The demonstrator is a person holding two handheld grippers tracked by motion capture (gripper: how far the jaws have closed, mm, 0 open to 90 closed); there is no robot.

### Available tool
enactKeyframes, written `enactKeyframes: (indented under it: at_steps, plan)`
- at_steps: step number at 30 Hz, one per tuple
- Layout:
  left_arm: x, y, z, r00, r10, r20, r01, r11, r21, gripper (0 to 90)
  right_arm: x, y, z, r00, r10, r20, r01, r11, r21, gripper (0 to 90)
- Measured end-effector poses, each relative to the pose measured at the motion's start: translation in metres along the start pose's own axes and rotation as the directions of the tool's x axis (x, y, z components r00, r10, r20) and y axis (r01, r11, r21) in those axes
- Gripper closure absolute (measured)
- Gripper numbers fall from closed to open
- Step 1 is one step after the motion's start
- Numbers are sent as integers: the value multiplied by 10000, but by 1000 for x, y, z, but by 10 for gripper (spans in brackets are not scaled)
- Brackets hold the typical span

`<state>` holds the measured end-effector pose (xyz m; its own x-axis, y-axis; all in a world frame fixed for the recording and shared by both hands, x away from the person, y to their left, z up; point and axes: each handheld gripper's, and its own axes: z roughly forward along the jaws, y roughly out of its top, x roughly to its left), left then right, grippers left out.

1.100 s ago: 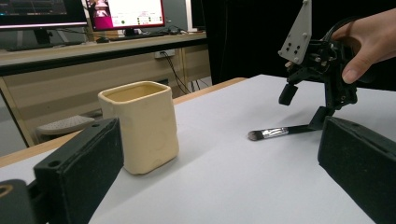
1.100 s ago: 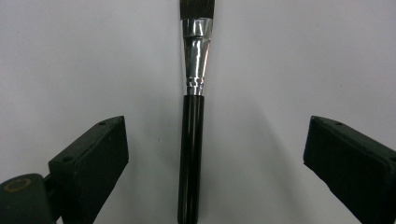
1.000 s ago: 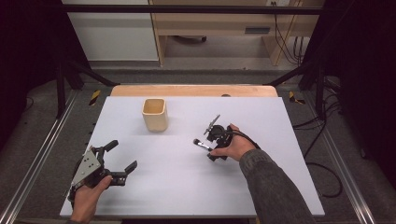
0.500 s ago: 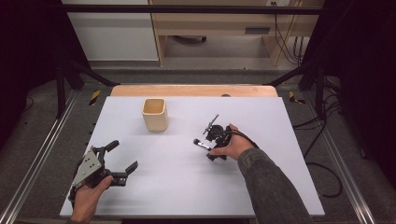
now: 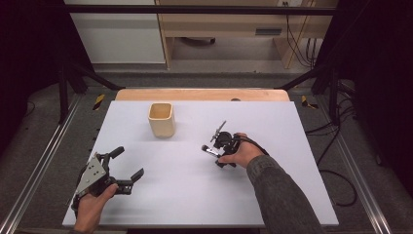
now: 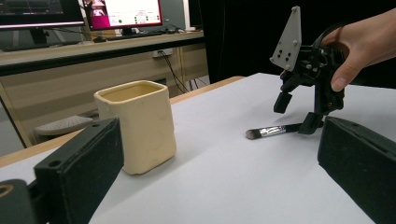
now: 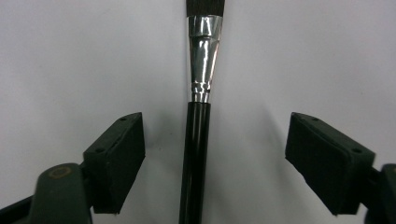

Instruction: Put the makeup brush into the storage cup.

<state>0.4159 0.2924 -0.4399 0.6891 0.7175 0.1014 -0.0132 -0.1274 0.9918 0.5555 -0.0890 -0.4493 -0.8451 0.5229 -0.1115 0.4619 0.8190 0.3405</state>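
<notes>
Right tool poised over a makeup brush lying flat on the surface; left tool idle.

The brush [image 7: 196,140] lies on the white surface [image 5: 272,122], right of the cream cup [image 5: 161,119] and well apart from it, bristles toward the cup. The right tool [image 7: 212,154] straddles the black handle with jaws spread, neither pad touching; the handle sits nearer one pad. The left tool [image 5: 117,168] rests near the front left corner, jaws spread, holding nothing. Handling estimate: the brush is light and rigid, with a glossy round handle liable to roll or slip. Grip the handle just behind the metal ferrule [image 7: 201,56]; avoid the soft bristles. Handle length behind the jaws cannot be judged, probably short.
</notes>
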Motion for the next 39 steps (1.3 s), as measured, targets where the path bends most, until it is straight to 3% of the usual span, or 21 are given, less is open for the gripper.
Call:
enactKeyframes:
  at_steps: [13, 22, 39]
  plan:
    - [0, 0, 0, 10000, 49, 2, -49, 10000, 40, 3, 2, 1, -1, 10000, 1, 2, -1, 10000, -34, 224]
    - [0, 0, 0, 10000, 48, 22, -48, 10000, 29, 3, 1, 0, -4, 9999, 10, -158, -11, 10000, -72, 390]
    - [0, 0, 0, 10000, 62, 39, -62, 10000, 30, 3, 1, -1, -6, 9993, 91, -354, -91, 10000, 22, 559]
